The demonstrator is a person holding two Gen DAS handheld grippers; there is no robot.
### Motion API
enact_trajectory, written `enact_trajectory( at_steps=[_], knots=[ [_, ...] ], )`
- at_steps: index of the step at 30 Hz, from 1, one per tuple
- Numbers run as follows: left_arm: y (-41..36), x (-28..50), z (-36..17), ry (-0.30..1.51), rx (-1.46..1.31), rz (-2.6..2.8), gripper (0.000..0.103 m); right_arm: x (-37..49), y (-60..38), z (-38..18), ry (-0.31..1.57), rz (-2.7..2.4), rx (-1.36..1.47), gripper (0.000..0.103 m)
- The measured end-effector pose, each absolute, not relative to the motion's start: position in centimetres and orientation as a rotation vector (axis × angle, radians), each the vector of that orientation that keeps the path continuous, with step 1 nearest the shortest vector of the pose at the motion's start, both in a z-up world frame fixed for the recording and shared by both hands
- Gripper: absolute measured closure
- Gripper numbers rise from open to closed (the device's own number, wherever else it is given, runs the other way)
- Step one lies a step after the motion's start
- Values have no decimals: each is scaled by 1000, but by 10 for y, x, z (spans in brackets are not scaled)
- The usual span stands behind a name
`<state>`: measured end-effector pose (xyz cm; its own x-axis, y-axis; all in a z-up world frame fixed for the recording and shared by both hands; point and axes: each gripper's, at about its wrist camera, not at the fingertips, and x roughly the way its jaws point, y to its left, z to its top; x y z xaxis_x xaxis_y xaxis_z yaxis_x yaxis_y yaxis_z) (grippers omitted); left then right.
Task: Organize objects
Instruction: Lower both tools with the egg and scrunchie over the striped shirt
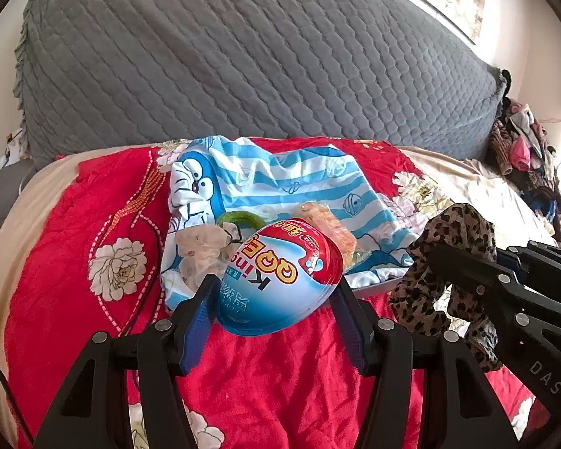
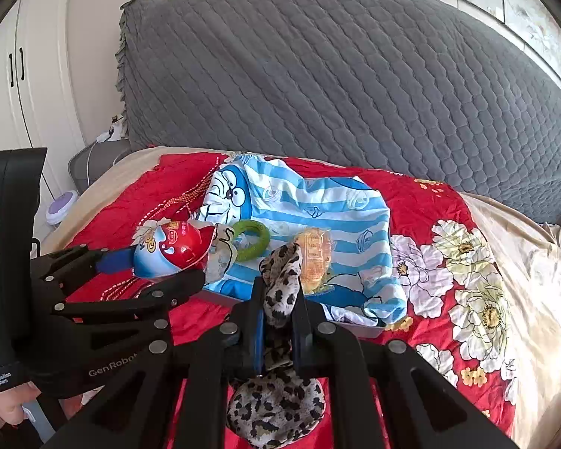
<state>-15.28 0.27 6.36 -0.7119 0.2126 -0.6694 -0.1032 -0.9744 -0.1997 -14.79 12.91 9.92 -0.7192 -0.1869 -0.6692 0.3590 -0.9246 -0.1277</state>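
My left gripper (image 1: pixel 276 292) is shut on a red, white and blue egg-shaped snack package (image 1: pixel 280 277), its blue pads pressing both sides; from the right wrist view this gripper (image 2: pixel 161 265) and the egg (image 2: pixel 172 250) are at the left. My right gripper (image 2: pixel 278 299) is shut on a leopard-print scrunchie (image 2: pixel 280 292), seen hanging at the right in the left wrist view (image 1: pixel 456 232). Both hover at the near edge of a grey tray (image 2: pixel 370 331) lined with blue-striped cartoon cloth (image 1: pixel 280 183). A green ring (image 2: pixel 252 239), an orange snack packet (image 2: pixel 314 258) and a clear plastic item (image 1: pixel 202 247) lie in it.
The tray rests on a red floral bedspread (image 1: pixel 74 243) over a beige sheet. A grey quilted headboard (image 1: pixel 243 56) rises behind. A pile of clothes (image 1: pixel 523 157) lies at the far right. White wardrobe doors (image 2: pixel 15 75) and a purple round object (image 2: pixel 61 205) stand left of the bed.
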Motion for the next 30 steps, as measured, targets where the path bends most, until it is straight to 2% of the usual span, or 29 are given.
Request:
enact_trajectory(
  at_steps=[30],
  knots=[
    [4,-207,29,-239,-1160,2741,41,-212,129,74,373,-2624,1027,92]
  ],
)
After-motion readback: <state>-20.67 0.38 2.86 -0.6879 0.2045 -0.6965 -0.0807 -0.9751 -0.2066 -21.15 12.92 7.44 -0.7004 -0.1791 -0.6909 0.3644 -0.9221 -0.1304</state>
